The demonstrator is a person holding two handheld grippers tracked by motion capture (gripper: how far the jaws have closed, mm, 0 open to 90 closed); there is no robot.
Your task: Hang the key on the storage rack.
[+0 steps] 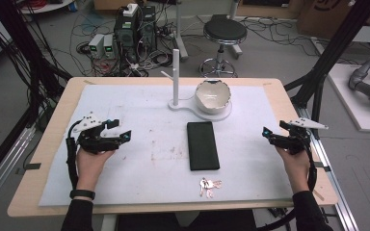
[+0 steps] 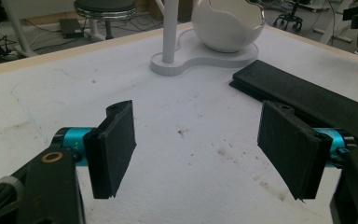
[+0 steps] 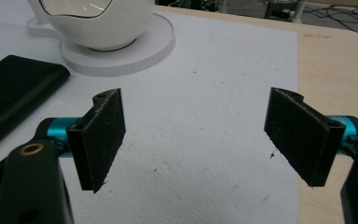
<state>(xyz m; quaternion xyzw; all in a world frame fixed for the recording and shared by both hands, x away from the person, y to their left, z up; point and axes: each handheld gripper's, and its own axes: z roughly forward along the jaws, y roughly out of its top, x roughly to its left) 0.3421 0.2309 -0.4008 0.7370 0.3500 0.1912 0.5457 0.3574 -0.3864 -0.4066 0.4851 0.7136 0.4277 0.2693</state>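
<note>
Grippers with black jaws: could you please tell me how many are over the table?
2. The left gripper hovers open over the white mat at its left side; the right gripper hovers open at its right edge.

1. We're looking at a lab or robotics workshop: the grey concrete floor [image 1: 279, 53] is strewn with tangled black cables [image 1: 94, 36].
2. Dark computer towers and grey power boxes [image 1: 125, 33] sit on it, beside a round black stool [image 1: 225, 31].
3. Black metal frame struts [image 1: 335, 43] flank the pale wooden worktop [image 1: 58, 125].
</note>
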